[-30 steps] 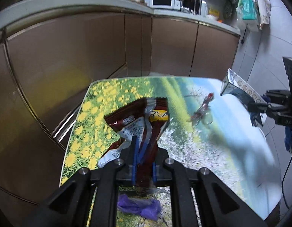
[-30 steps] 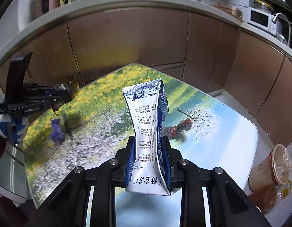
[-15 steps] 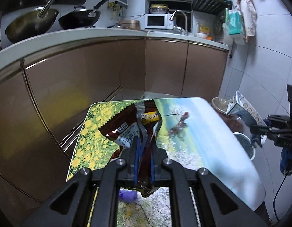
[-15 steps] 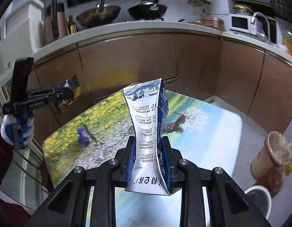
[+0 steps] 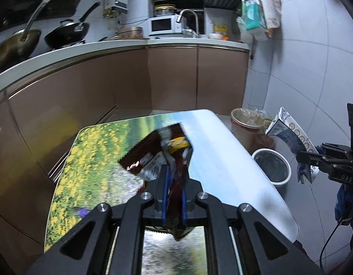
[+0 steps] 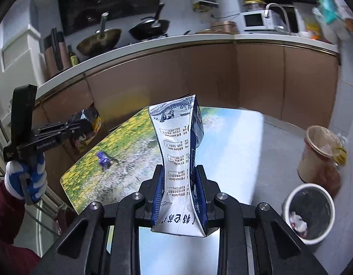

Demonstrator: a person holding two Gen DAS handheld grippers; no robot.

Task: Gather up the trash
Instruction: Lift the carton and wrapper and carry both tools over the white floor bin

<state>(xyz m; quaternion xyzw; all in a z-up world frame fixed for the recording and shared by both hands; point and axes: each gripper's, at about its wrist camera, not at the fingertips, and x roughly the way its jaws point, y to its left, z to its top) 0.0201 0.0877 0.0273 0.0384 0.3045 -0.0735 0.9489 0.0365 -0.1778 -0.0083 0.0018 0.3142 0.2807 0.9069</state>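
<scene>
The left gripper (image 5: 174, 181) is clamping a crumpled snack wrapper (image 5: 158, 153) and the right gripper (image 6: 180, 183) is pinching a squashed milk carton (image 6: 178, 151), both items being carried clear above the table (image 6: 233, 137), presumably for dropping into the white bin (image 6: 310, 210) at four o'clock.

Both grippers rose and drew back from the table (image 5: 233, 151). Left gripper (image 5: 174, 181) with wrapper (image 5: 153, 153) and right gripper (image 6: 180, 183) with carton (image 6: 178, 142) now nearer the white bin (image 6: 310, 208), newly in view beside the table.
</scene>
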